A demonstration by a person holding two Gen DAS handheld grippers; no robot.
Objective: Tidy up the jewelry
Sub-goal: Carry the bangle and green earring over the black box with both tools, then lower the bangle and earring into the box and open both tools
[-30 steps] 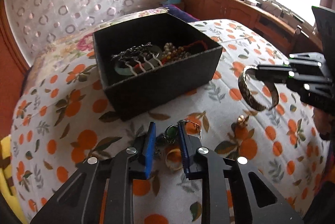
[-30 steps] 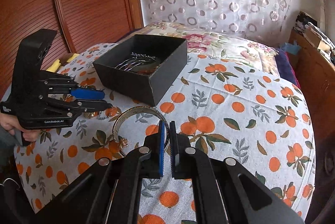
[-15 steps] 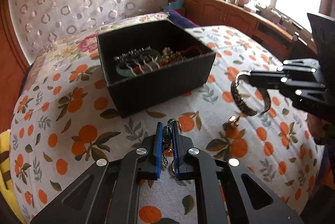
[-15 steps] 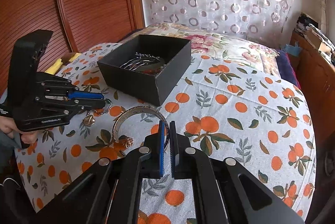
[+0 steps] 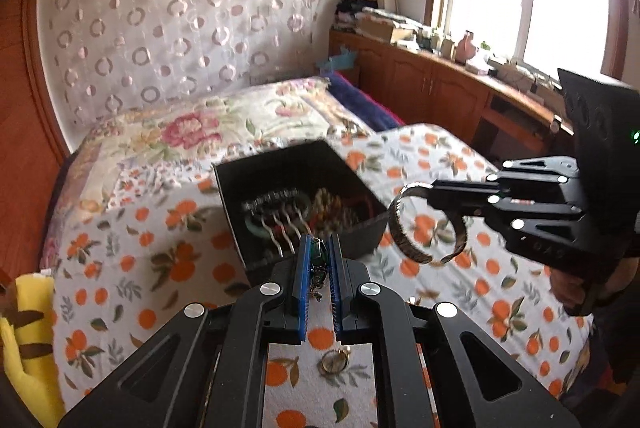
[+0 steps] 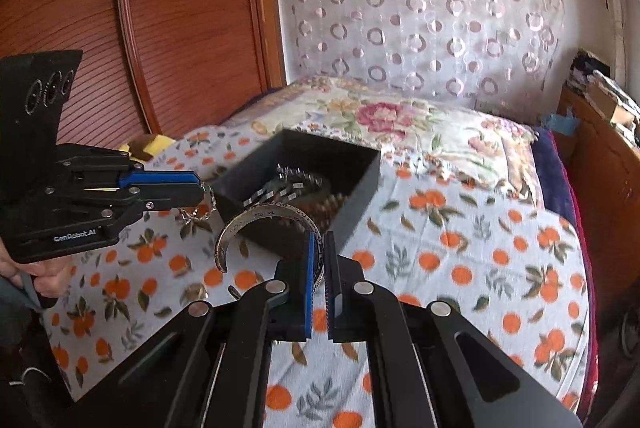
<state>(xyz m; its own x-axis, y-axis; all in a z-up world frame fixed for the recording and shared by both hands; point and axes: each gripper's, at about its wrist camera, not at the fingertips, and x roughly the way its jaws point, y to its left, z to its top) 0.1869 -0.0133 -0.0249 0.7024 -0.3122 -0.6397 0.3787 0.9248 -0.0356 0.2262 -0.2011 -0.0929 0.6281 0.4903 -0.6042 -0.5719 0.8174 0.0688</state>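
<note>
The left gripper (image 5: pixel 319 260) has just shut on a small green charm (image 5: pixel 318 253) with a chain (image 6: pixel 195 213) and lifted it off the bed (image 5: pixel 132 268). A second ago its fingers were still apart around the charm, down on the cloth. One gold ring (image 5: pixel 334 361) is still lying on the bed, right under this gripper.

The right gripper (image 6: pixel 318 256) has gone up too. It is shut tight on a silver bangle (image 6: pixel 256 224), the same as before, and the bangle hangs in the air just beside the box (image 5: pixel 362 228).

So both pieces are up off the bed and close to the box. I think the next step is to drop them in.

The box is black and open on top, in the middle of the bed. Inside it are a hair comb (image 5: pixel 280 216) with silver teeth, something green under it, and brown beads (image 5: pixel 332 206) with a bit of red next to them.
</note>
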